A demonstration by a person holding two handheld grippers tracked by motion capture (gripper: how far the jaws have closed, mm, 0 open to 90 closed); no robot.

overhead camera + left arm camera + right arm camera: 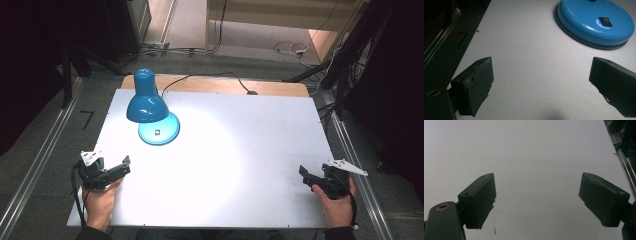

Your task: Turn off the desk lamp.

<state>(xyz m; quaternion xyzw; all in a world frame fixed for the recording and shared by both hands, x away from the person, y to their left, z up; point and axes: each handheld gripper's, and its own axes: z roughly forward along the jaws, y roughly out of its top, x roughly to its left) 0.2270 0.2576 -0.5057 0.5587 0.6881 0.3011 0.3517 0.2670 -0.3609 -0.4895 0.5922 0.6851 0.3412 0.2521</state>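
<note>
The jaws of the left gripper [541, 85] stand wide apart with nothing but bare board between them, and the jaws of the right gripper [537, 202] are just as wide and hold nothing. The blue metal desk lamp [148, 102] with its round blue base [596, 22] stands lit on the back left part of the flat white board [240, 150], near the left gripper and well apart from the right one, so a large free surface lies between both grippers. Each hand rests low at a front corner of the board, the left hand [100, 202] close to the left edge and the right hand [337, 205] close to the right edge, both grippers pointing inward across the board.
</note>
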